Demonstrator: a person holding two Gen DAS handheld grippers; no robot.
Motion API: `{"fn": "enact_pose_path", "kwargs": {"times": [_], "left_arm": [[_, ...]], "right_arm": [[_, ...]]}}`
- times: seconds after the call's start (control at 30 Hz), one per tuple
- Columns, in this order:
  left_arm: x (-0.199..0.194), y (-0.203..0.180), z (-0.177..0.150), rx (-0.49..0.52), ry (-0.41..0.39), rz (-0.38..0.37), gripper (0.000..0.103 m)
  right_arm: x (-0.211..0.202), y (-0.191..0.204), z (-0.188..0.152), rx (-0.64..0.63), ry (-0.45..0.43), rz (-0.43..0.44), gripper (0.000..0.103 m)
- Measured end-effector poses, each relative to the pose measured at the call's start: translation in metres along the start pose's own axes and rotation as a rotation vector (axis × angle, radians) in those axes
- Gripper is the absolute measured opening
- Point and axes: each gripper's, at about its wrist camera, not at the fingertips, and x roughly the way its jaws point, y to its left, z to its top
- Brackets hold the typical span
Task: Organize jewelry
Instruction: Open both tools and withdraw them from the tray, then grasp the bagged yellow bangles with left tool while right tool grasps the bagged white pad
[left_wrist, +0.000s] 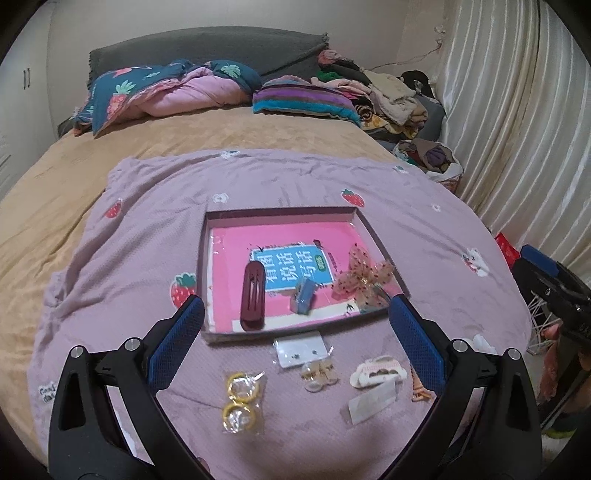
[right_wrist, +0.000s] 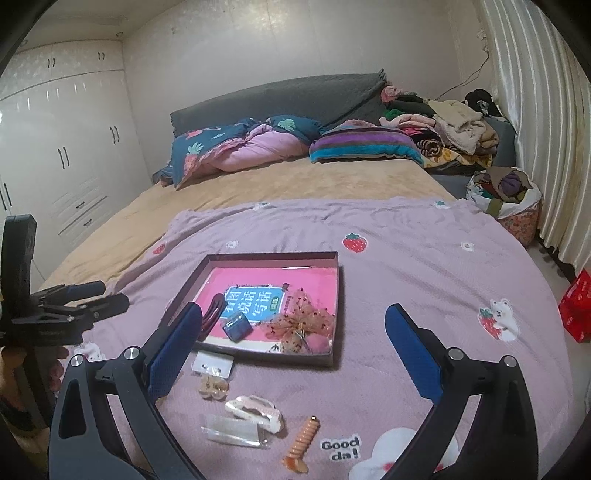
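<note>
**Inspector:** Currently, your left gripper has its jaws spread wide with nothing between the pads. Your right gripper stands the same: apart, empty.

**Operator:** What lies nearest?

**Inspector:** Just ahead of your left jaws, on the lilac blanket, sit the loose pieces: the bag of gold hoops to the left, the earring card and the small gold earrings in the middle, the white claw clip to the right. Beyond them lies the open tray, already holding the dark red clip, a blue clip and the dotted bow.

**Operator:** Which hand for the orange spiral clip?

**Inspector:** Your right, in my judgement. It lies low between those jaws, its long axis running near to far, tilted slightly right. From the left view it is mostly hidden behind the right-hand finger.

**Operator:** Anything unclear?

**Inspector:** The clear packet beside the white clip shows no readable contents. The hoops' bag glares, so I cannot tell whether it holds 2 hoops or more. Whether the small earrings are bagged, I cannot tell.
</note>
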Motion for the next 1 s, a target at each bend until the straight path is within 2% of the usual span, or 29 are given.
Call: {"fn": "enact_pose_path", "kwargs": {"times": [0.43,0.77,1.0], "left_arm": [[0.013,-0.002,-0.050,0.014,0.063,0.003,0.093],[0.017,0.010,-0.084,0.004,0.108,0.037,0.093],[0.015,0.024,-0.099,-0.027,0.121,0.053,0.093]], "right_arm": [[-0.005,0.009,-0.042,-0.018,0.056,-0.023,0.099],[0.007,0.025,-0.081,-0.037,0.132,-0.012,0.099],[0.016,0.043,-0.095,-0.074,0.173,-0.003,0.099]]}}
